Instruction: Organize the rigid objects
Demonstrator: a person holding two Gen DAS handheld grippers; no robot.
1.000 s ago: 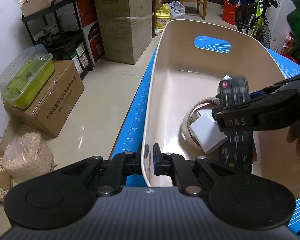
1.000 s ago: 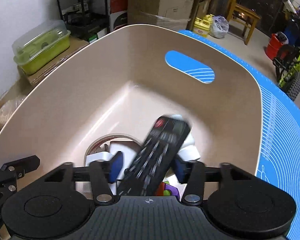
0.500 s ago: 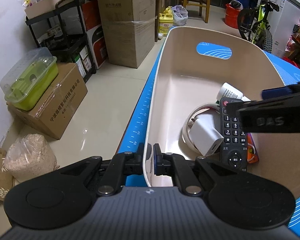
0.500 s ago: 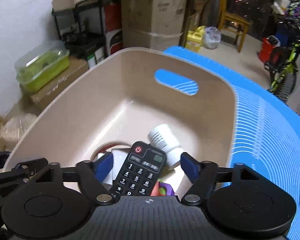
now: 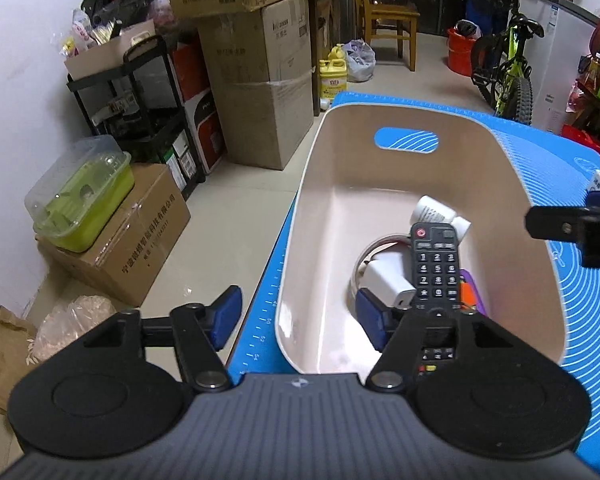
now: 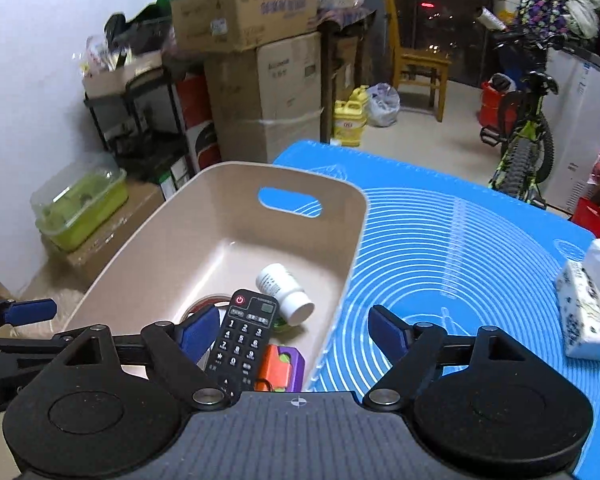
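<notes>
A beige bin (image 5: 296, 216) stands on a blue mat (image 6: 440, 240). Inside it lie a black remote (image 5: 436, 264), a white charger (image 5: 388, 280), a white bottle (image 5: 436, 212), a tape ring (image 5: 362, 258) and an orange-purple toy (image 6: 280, 364). My left gripper (image 5: 298, 318) hovers over the bin's near-left rim with its jaws opening; the rim passes between the pads untouched. Above the bin's right rim (image 6: 352, 248), my right gripper (image 6: 294, 332) is opening too, and it holds nothing. The remote (image 6: 244, 340) lies below its left pad.
A white patterned tissue pack (image 6: 588, 308) lies on the mat at the right. Left of the table, on the floor, are cardboard boxes (image 5: 260, 80), a black shelf (image 5: 140, 92) and a green lidded container (image 5: 80, 196). A bicycle (image 5: 508, 64) stands at the back right.
The right gripper let the remote drop into the bin, opened wider, then rose and drew back to the right. The left gripper let go of the bin's rim, opened and lifted.
</notes>
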